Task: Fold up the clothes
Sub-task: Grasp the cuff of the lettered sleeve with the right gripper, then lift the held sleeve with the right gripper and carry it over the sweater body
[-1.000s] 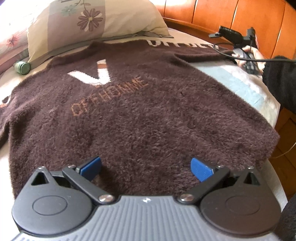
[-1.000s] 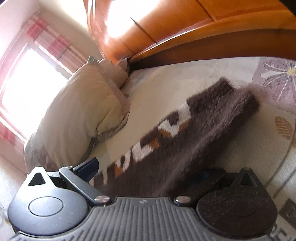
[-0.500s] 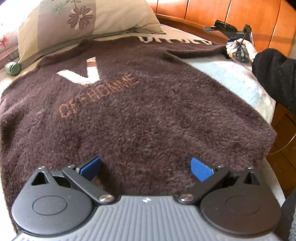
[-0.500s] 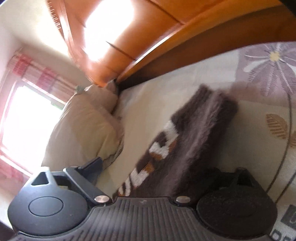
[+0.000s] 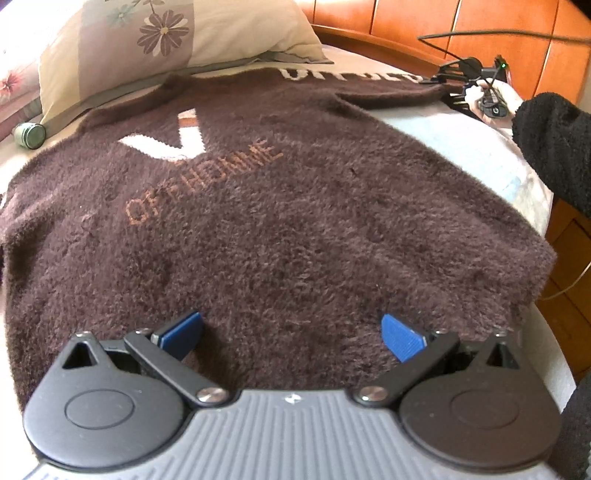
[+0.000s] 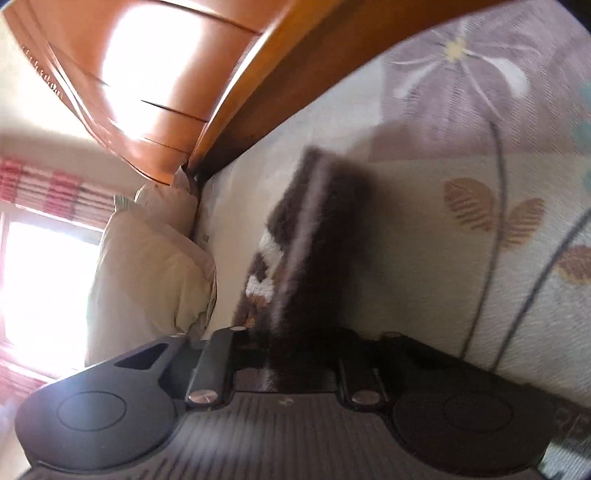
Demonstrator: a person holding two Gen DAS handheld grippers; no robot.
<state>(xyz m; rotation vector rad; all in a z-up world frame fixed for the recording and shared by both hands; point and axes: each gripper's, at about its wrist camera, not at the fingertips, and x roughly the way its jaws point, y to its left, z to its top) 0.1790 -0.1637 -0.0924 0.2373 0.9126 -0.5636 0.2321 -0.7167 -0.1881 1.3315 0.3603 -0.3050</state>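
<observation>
Nearest in the left wrist view, the left gripper (image 5: 291,332) hovers low over the hem of the sweater (image 5: 280,206), its jaws spread wide with nothing between them; one blue pad (image 5: 183,330) sits toward the pillow side of the hem, the other toward the bed edge. The sweater is dark brown and fuzzy, lying flat and face up on the bed (image 5: 476,147), hem toward the camera and neck toward the pillow. Orange lettering (image 5: 201,184) runs across its chest, and beyond that a white V mark (image 5: 166,142) sits below the collar. Past the collar, a floral pillow (image 5: 173,44) lies against the sweater's shoulder line, and a small green jar (image 5: 28,134) rests on the bed beside the pillow's corner. One sleeve (image 5: 362,83), with white letters along it, stretches from the sweater's shoulder toward the wooden headboard (image 5: 424,26). At its far end, the right gripper (image 5: 458,83) meets the cuff, held by a hand (image 5: 491,99) in a black fleece cuff.

In the right wrist view, the right gripper (image 6: 286,354) has its jaws drawn in on the sleeve (image 6: 314,236), which runs from between them out over the floral bedsheet (image 6: 480,206). The frame is motion-blurred. Beyond the sleeve lie the pillow (image 6: 147,266), the headboard (image 6: 258,85) and a bright window (image 6: 40,291).
</observation>
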